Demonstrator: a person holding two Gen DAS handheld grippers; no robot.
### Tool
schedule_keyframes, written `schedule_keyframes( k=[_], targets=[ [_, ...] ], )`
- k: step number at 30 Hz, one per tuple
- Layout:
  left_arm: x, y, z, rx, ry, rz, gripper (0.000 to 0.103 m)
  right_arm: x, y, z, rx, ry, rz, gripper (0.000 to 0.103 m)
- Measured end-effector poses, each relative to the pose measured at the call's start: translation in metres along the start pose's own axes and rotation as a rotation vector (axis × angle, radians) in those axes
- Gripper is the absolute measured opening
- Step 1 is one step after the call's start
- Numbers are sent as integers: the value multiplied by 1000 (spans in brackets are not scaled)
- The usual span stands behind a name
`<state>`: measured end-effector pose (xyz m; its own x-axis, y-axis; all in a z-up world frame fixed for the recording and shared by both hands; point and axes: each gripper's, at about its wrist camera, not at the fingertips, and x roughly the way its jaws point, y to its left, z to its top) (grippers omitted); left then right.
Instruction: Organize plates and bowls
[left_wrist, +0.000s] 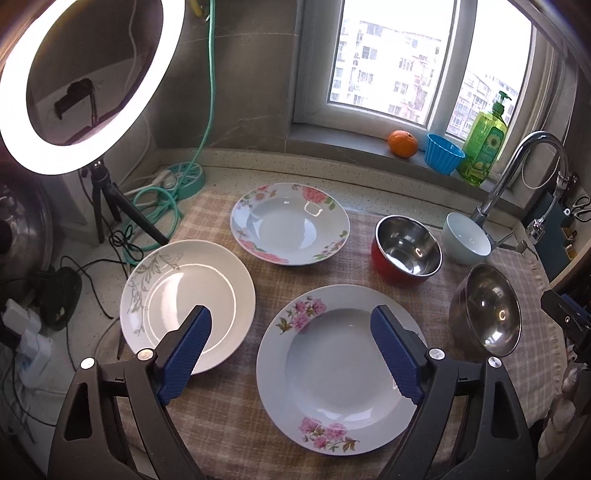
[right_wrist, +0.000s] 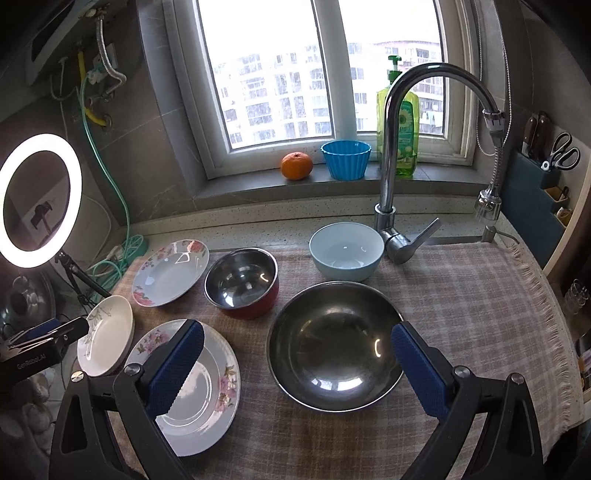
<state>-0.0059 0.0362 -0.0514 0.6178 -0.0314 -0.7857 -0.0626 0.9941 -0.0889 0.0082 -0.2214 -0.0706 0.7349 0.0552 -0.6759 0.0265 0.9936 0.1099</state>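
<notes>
On a checked cloth (left_wrist: 229, 424) lie a white leaf-print plate (left_wrist: 184, 295), a far rose-rimmed deep plate (left_wrist: 290, 223) and a near pink-flower deep plate (left_wrist: 332, 369). My left gripper (left_wrist: 291, 314) hovers open above the gap between the white plate and the near plate, with nothing in it. A red bowl (right_wrist: 242, 282) with a steel inside, a pale blue bowl (right_wrist: 345, 251) and a large steel bowl (right_wrist: 332, 343) stand to the right. My right gripper (right_wrist: 297, 328) is open over the steel bowl's left part, holding nothing.
A chrome tap (right_wrist: 391, 155) rises behind the blue bowl. An orange (right_wrist: 296, 166), a blue cup (right_wrist: 345, 160) and a green soap bottle (right_wrist: 402, 125) sit on the sill. A ring light (left_wrist: 85, 85) on a tripod, a hose and cables crowd the left.
</notes>
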Motion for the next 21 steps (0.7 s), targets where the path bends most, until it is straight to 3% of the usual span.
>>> schedule_keyframes(
  k=[2, 6, 8, 13, 21],
  targets=[
    [7, 8, -7, -17, 37, -11, 82, 7, 2, -6, 6, 39, 21, 88],
    [21, 23, -20, -54, 111, -48, 60, 20, 5, -20, 24, 105, 52, 75],
    [26, 29, -26, -70, 137, -64, 60, 26, 8, -28, 23, 137, 61, 70],
    [36, 35, -37, -61, 186, -91, 57, 40, 15, -45, 45, 217, 108, 69],
    [52, 40, -44, -62, 261, -159, 53, 64, 26, -65, 68, 304, 137, 58]
  ],
)
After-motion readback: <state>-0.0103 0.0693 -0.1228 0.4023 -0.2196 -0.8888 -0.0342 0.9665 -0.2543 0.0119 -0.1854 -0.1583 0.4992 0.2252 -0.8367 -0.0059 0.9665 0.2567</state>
